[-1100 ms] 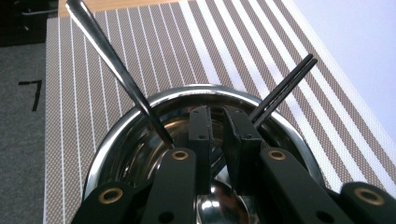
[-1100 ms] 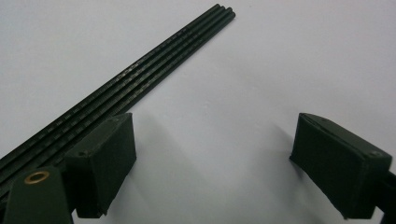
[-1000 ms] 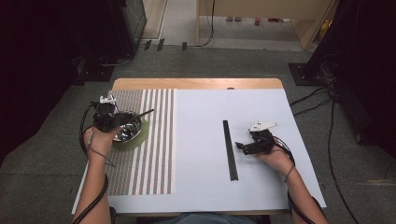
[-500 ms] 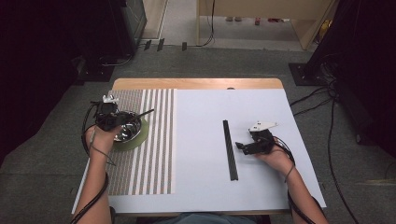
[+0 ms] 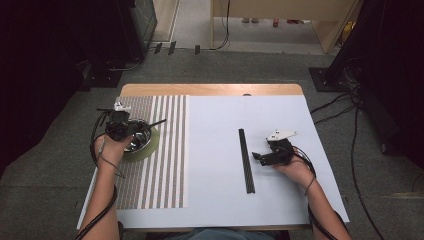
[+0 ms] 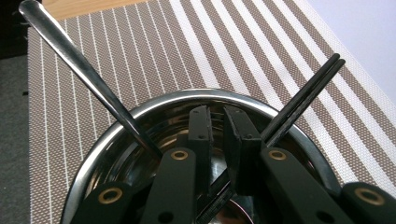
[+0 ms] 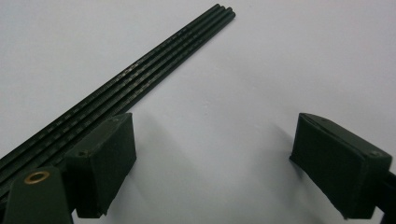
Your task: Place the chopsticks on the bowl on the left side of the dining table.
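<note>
The left claw (image 6: 215, 133) is held over the steel bowl (image 6: 154, 105) on the striped mat (image 5: 165, 150) — its jaws nearly pressed together, nothing visibly pinched — with chopsticks (image 6: 303, 100) and a metal handle (image 6: 84, 70) leaning out. The right claw (image 7: 210, 163), spread wide, is rested beside the black strips (image 7: 154, 56) on the counter (image 5: 215, 200).

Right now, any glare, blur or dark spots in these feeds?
High view: soft overall, room edges nearly black. Left gripper view: sharp, the steel bowl mirrors the fingers, and a bright highlight runs along the spoon handle. Right gripper view: near fingers blurred, soft shadows on the white table.
</note>
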`<state>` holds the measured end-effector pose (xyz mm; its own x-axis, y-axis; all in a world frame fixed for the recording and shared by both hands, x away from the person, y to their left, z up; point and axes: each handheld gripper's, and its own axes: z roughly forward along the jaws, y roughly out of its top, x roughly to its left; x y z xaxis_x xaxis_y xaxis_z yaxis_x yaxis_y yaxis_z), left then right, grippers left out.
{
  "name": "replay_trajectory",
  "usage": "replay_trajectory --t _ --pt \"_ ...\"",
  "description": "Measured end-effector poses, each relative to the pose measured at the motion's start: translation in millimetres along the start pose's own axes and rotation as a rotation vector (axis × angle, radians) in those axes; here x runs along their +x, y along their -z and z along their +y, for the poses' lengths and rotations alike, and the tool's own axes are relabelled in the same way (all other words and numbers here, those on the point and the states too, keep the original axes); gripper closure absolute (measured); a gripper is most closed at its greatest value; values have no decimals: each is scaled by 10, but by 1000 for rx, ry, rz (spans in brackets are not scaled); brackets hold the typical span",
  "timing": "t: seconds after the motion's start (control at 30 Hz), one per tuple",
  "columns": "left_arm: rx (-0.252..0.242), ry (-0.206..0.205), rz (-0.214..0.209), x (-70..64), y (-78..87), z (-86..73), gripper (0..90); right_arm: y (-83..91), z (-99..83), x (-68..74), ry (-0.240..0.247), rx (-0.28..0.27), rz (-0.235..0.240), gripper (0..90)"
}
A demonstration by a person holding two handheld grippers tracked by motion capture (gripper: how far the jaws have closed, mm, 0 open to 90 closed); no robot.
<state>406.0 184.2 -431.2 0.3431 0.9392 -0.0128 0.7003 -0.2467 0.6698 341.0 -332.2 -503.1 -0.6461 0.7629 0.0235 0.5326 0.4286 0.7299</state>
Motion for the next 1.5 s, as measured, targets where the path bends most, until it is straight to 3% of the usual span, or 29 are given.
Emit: replay_trajectory --t 0.53,0.67,0.77,1.07,1.27,1.5 --pt "24 -46 -27 -144 4 -42 827 -1 0 0 0 -1 1 133" --pt "10 -37 -31 -138 30 -45 826 -1 0 -1 0 0 2 133" --pt "-15 -37 -19 -130 138 -37 826 -1 0 -1 0 -1 2 133" --pt "-30 11 -6 -8 420 -202 871 -1 0 0 0 -1 1 133" --pt "-13 50 6 108 498 -328 883 0 0 0 -1 -1 2 133" --pt "10 61 17 173 540 -444 883 0 0 0 -1 0 1 133"
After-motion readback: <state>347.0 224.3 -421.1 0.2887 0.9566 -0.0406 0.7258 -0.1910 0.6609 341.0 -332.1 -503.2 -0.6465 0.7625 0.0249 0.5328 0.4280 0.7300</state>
